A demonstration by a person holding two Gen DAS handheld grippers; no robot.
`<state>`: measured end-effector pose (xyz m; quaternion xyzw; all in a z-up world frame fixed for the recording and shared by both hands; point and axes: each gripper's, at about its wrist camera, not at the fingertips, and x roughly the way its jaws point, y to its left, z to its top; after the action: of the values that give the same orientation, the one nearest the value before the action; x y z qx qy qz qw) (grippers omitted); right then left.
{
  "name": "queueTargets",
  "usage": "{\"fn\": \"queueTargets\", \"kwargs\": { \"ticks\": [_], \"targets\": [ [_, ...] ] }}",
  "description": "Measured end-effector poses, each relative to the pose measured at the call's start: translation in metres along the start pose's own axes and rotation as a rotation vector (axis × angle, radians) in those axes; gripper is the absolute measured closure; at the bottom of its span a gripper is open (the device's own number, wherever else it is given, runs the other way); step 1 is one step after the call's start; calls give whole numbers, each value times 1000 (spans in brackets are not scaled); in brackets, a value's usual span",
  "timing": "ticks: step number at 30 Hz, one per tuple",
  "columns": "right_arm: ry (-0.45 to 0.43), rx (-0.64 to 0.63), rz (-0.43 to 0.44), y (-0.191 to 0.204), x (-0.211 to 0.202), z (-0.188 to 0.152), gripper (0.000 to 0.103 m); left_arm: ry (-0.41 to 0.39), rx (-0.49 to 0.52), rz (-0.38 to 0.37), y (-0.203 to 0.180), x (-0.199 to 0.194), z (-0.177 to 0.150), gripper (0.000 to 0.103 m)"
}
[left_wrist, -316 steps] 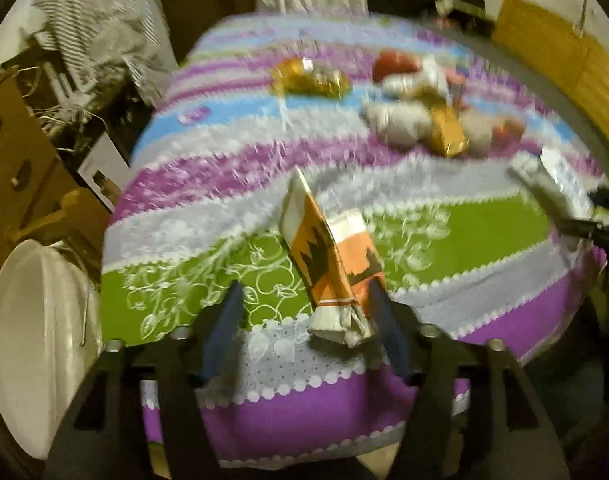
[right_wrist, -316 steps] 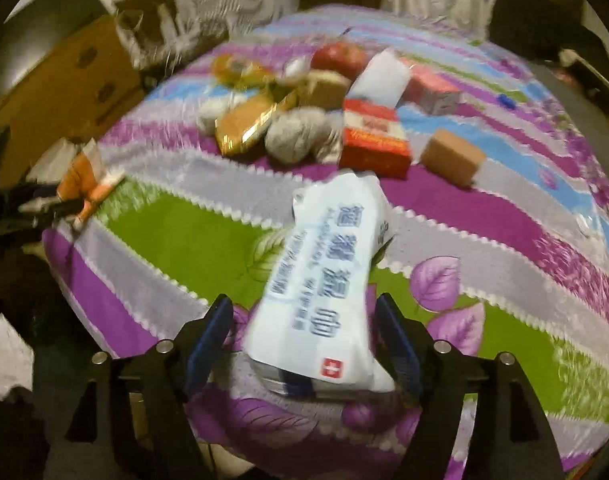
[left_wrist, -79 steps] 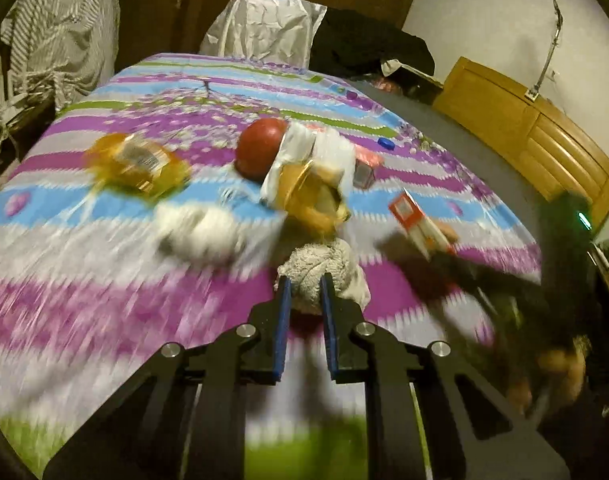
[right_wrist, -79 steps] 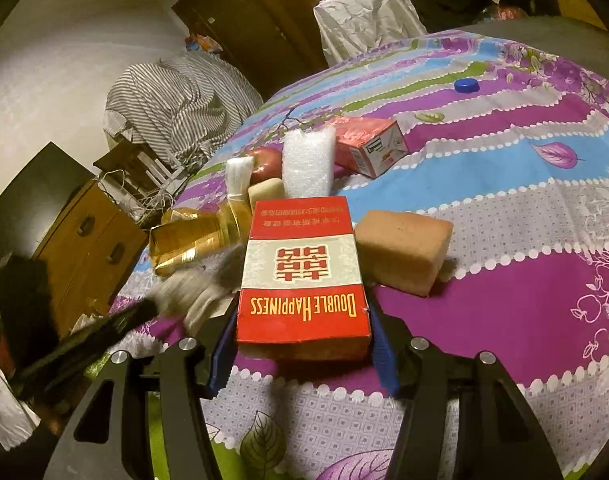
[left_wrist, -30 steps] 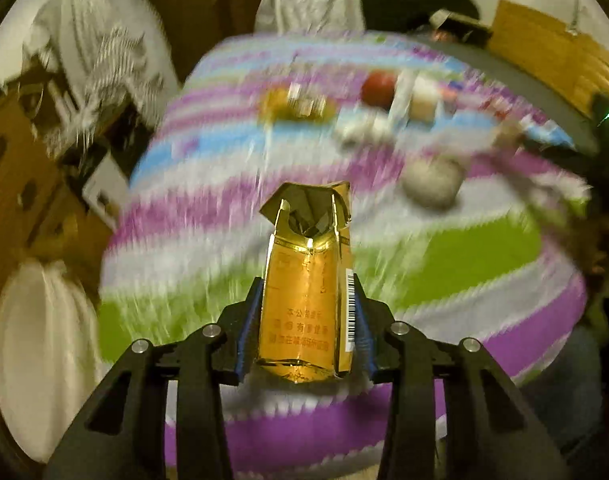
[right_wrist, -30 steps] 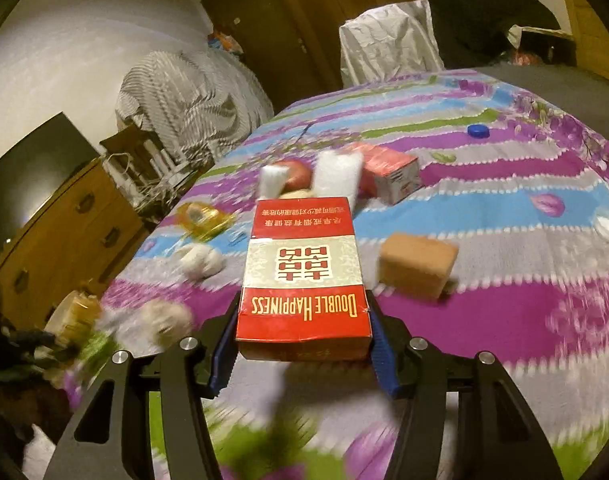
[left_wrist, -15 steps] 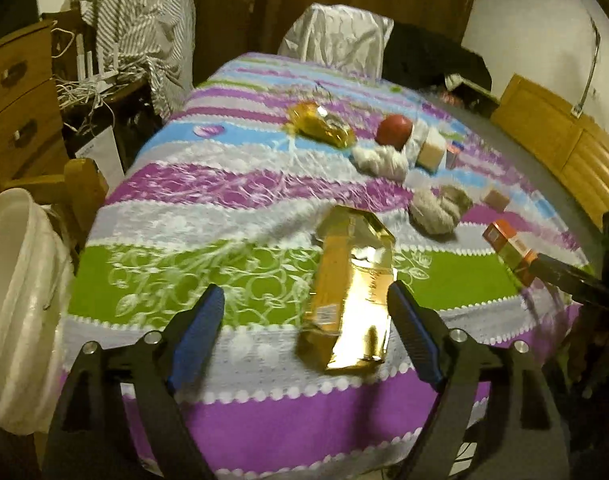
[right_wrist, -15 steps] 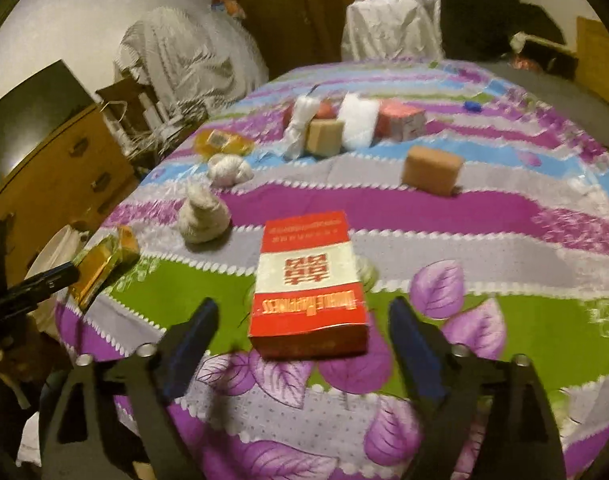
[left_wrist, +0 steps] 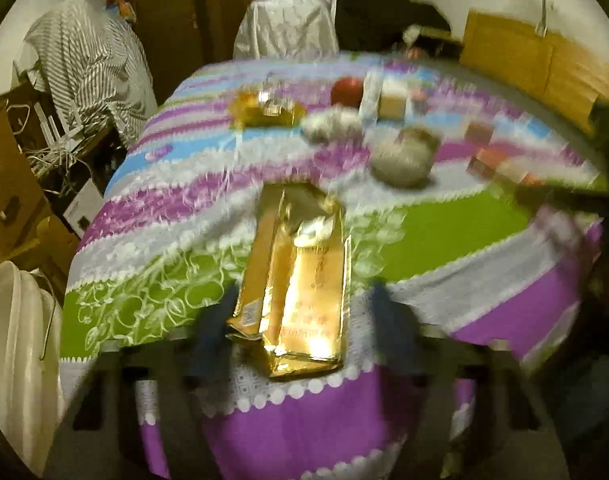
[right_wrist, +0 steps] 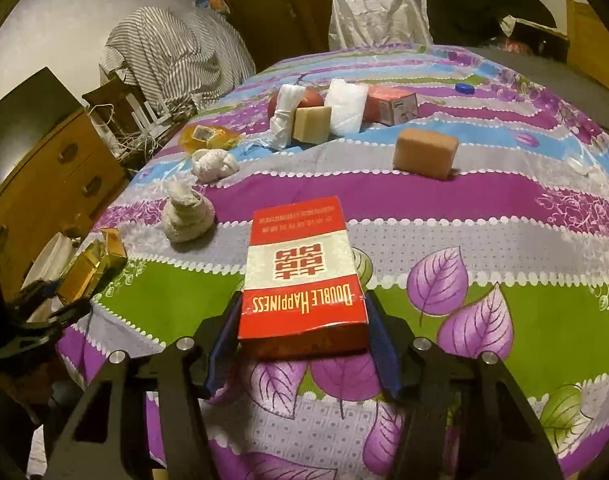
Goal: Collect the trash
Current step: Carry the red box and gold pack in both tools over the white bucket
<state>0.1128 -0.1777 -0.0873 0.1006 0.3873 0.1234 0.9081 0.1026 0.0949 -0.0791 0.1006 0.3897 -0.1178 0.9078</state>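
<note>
We see our right gripper [right_wrist: 302,334] spread around the red Double Happiness carton [right_wrist: 302,276], lying flat, long axis toward 12 o'clock. Our left gripper [left_wrist: 300,328] is released around the gold carton [left_wrist: 300,276], open flaps pointing 12 o'clock, on the tablecloth [right_wrist: 504,196].

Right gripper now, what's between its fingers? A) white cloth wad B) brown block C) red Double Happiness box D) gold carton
C: the red Double Happiness box lies on the tablecloth between the right gripper fingers, which flank its near end.
</note>
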Motion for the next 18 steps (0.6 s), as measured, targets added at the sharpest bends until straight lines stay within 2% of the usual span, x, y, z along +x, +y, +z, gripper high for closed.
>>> {"fn": "queueTargets", "kwargs": {
  "ticks": [4, 7, 9, 13, 18],
  "targets": [
    [-21, -21, -28, 5, -2, -5, 44, -10, -27, 34, 0, -3, 1, 56],
    [-43, -19, -22, 12, -11, -2, 44, -18, -47, 148, 2, -17, 11, 56],
    [-70, -41, -7, 25, -20, 4, 44, -39, -91, 182, 10, -32, 18, 56],
    [-101, -113, 86, 70, -32, 28, 44, -73, -200, 302, 47, -72, 33, 56],
    [-75, -228, 229, 152, -22, 63, 44, -86, -314, 427, 101, -114, 30, 56]
  ]
}}
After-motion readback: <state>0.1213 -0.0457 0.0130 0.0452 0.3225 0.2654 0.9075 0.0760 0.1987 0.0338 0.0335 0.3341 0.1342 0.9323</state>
